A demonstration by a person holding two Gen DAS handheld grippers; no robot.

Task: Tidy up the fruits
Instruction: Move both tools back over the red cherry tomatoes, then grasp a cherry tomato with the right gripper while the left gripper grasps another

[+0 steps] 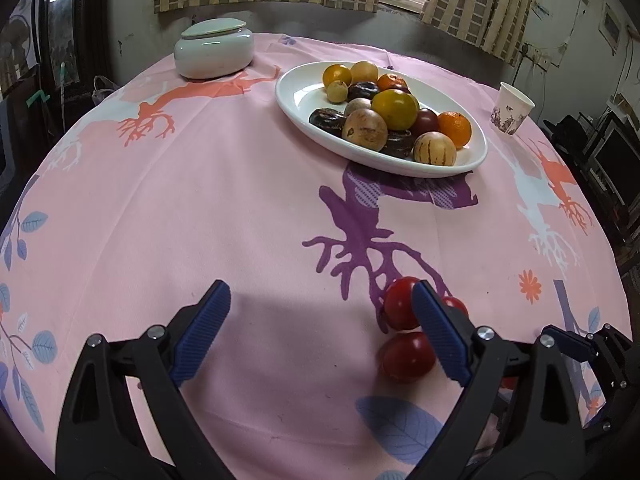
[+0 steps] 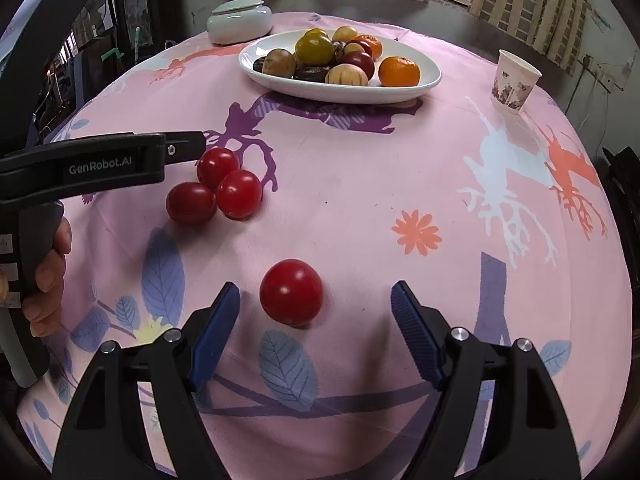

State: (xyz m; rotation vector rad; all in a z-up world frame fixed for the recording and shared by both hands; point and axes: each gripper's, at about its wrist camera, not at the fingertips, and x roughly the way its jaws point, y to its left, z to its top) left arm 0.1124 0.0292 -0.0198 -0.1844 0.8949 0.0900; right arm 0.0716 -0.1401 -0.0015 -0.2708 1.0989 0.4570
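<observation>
Our right claw [image 2: 316, 320] hangs released above the pink tablecloth [image 2: 360, 200], jaws wide, with a lone red tomato [image 2: 291, 292] just ahead between them, untouched, likely our next pick. Our left claw [image 1: 322, 328] is also released, empty, beside three red tomatoes [image 2: 218, 188] clustered together. Farther back, a white plate [image 2: 400, 90] holds mixed fruit, seemingly awaiting sorting.
</observation>
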